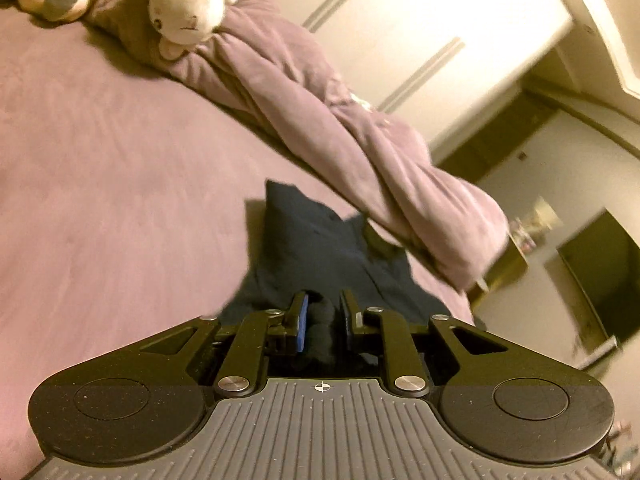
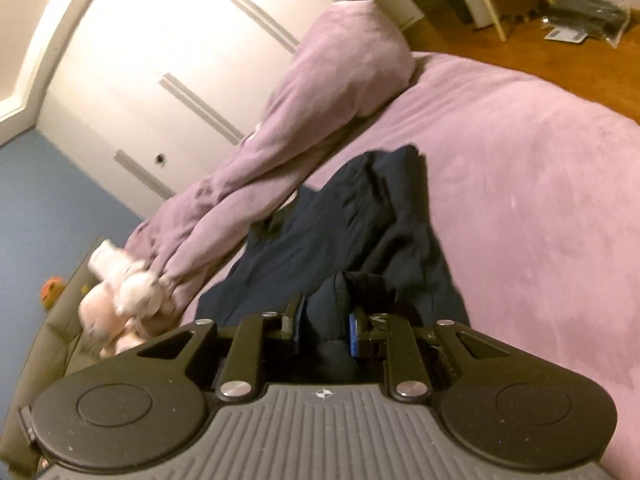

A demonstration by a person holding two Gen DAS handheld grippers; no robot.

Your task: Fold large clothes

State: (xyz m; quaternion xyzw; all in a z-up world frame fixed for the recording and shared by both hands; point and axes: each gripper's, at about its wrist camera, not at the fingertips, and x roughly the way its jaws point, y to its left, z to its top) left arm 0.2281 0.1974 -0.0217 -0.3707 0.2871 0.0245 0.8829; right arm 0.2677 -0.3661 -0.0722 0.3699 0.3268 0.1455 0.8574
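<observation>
Beyond the bed [image 2: 540,200], only right-wrist shows floor [image 2: 500,52].

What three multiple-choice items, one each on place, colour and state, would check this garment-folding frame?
1. Where does the rolled lilac duvet lie?
A. on the floor
B. on the bed, beyond the garment
C. across the gripper

2. What colour is the garment?
A. dark navy
B. white
C. red

3. How does the left gripper stand?
A. wide open, nothing between its fingers
B. out of view
C. shut on the garment

Key: 1 B, the duvet runs along the lilac sheet behind the cloth. 2 A, the fabric reads dark navy in both views. 3 C, a bunch of cloth sits pinched between the fingers; the right gripper grips likewise.
</observation>
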